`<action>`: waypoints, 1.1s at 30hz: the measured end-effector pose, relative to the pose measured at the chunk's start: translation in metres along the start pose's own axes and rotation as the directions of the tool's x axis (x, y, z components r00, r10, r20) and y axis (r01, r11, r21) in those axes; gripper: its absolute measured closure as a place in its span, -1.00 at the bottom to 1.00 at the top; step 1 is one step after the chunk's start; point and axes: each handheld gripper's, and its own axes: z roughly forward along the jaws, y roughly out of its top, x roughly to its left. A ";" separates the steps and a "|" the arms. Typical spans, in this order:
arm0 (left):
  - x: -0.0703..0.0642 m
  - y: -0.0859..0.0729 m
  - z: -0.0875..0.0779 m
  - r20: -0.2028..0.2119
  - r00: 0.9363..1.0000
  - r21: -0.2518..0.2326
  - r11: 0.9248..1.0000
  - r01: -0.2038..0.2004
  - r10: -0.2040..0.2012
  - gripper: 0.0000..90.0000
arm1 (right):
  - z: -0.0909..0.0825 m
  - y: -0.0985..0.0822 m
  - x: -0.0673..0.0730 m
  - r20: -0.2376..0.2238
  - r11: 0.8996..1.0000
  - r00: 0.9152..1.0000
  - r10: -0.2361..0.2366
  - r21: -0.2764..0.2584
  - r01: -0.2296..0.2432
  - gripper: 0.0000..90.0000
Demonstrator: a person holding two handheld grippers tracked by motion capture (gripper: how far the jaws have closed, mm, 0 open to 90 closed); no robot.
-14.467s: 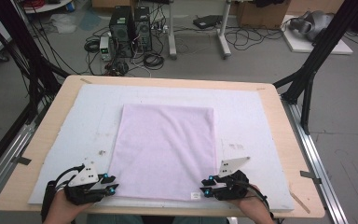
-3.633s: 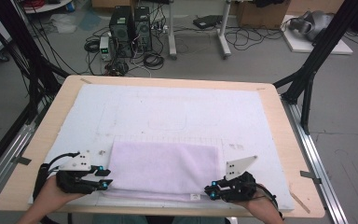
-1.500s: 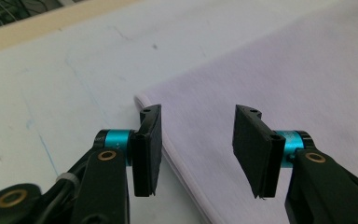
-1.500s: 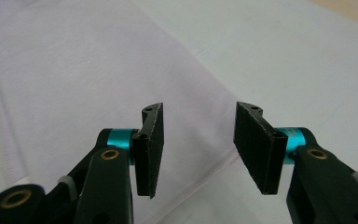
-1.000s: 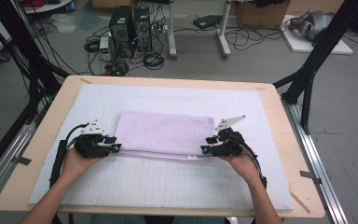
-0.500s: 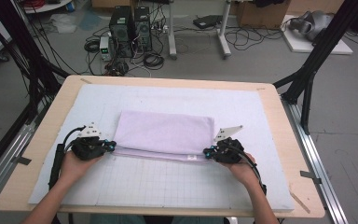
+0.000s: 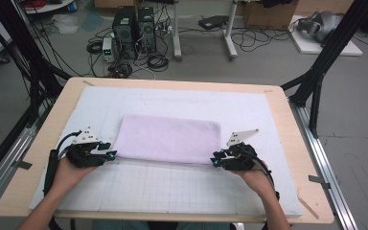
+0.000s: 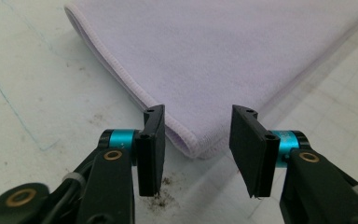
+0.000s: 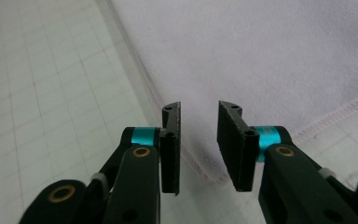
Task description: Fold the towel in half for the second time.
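Folded lilac towel point(image 7: 168, 139) lies flat on the bench as both hand-held grippers let go at its near corners.

One towel, doubled over into a wide band, rests on the white gridded mat point(image 7: 172, 184) near the middle of the wooden bench point(image 7: 38, 143). The fold looks done, judging by the doubled hem at its near left corner; any further fold or squaring-up is still to come. The left hand-held gripper point(image 8: 196, 151) sits at that corner and the right hand-held gripper point(image 9: 199, 140) at the near right one. Each has just been opening its jaws, which now stand apart with the cloth lying loose on the mat beyond the pads, unpinched. Count: one towel, one mat, two hand-held grippers, two hands.
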 end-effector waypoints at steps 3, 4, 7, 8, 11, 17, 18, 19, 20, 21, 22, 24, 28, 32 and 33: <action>-0.002 0.005 0.004 0.016 1.000 -0.015 1.000 -0.004 0.004 0.28 | 0.008 0.006 0.003 -0.001 1.000 1.000 0.001 -0.018 -0.001 0.47; -0.003 0.005 0.007 0.026 1.000 -0.012 1.000 -0.013 0.013 0.42 | 0.012 0.008 0.004 0.000 1.000 1.000 0.000 -0.014 0.000 0.47; -0.004 0.003 0.019 0.028 0.999 0.045 0.999 -0.020 0.019 0.65 | 0.023 0.008 0.004 0.011 1.000 1.000 -0.003 0.018 0.002 0.46; -0.004 0.001 0.023 0.024 1.000 0.074 0.997 -0.014 0.012 0.66 | 0.026 0.006 0.003 0.011 1.000 1.000 0.001 0.029 -0.001 0.46; 0.000 -0.007 0.026 0.035 0.999 0.076 0.997 0.014 -0.017 0.66 | 0.031 0.001 0.002 0.024 0.996 1.000 -0.002 0.090 0.000 0.46; -0.003 -0.007 0.024 0.018 1.000 0.080 0.997 -0.014 0.012 0.61 | 0.029 -0.004 0.000 0.031 0.998 0.999 -0.008 0.069 0.006 0.45; -0.004 -0.007 0.024 0.018 1.000 0.078 0.997 -0.012 0.011 0.58 | 0.029 -0.004 0.001 0.033 0.998 0.999 -0.013 0.067 0.011 0.43; -0.004 -0.007 0.023 0.011 1.000 0.075 0.997 -0.015 0.015 0.53 | 0.028 -0.003 0.001 0.035 0.998 0.999 -0.012 0.061 0.010 0.40; -0.004 -0.006 0.021 0.001 1.000 0.068 0.998 -0.012 0.012 0.47 | 0.028 -0.002 0.001 0.042 0.999 0.999 -0.011 0.049 0.009 0.36; -0.004 -0.006 0.020 -0.005 1.000 0.060 0.998 -0.006 0.006 0.38 | 0.026 -0.002 0.002 0.051 0.999 0.999 -0.012 0.039 0.010 0.33; -0.003 -0.006 0.018 -0.011 1.000 0.051 0.999 0.004 -0.003 0.35 | 0.024 -0.001 0.002 0.061 1.000 0.998 -0.010 0.027 0.009 0.30; 0.000 -0.007 0.015 -0.015 0.999 0.037 0.999 0.033 -0.033 0.27 | 0.019 -0.003 -0.002 0.081 1.000 0.997 0.014 0.008 -0.015 0.22; 0.004 -0.009 0.013 -0.022 0.999 0.052 0.998 0.038 -0.037 0.18 | 0.011 -0.007 -0.010 0.116 0.998 0.992 0.057 -0.009 -0.056 0.19; 0.002 -0.010 0.017 -0.006 1.000 0.078 0.997 0.019 -0.018 0.19 | 0.010 -0.009 -0.013 0.149 0.998 0.987 0.056 -0.001 -0.056 0.19; 0.001 -0.010 0.019 -0.002 1.000 0.090 0.996 0.013 -0.013 0.23 | 0.010 -0.009 -0.014 0.153 0.998 0.987 0.056 0.002 -0.057 0.19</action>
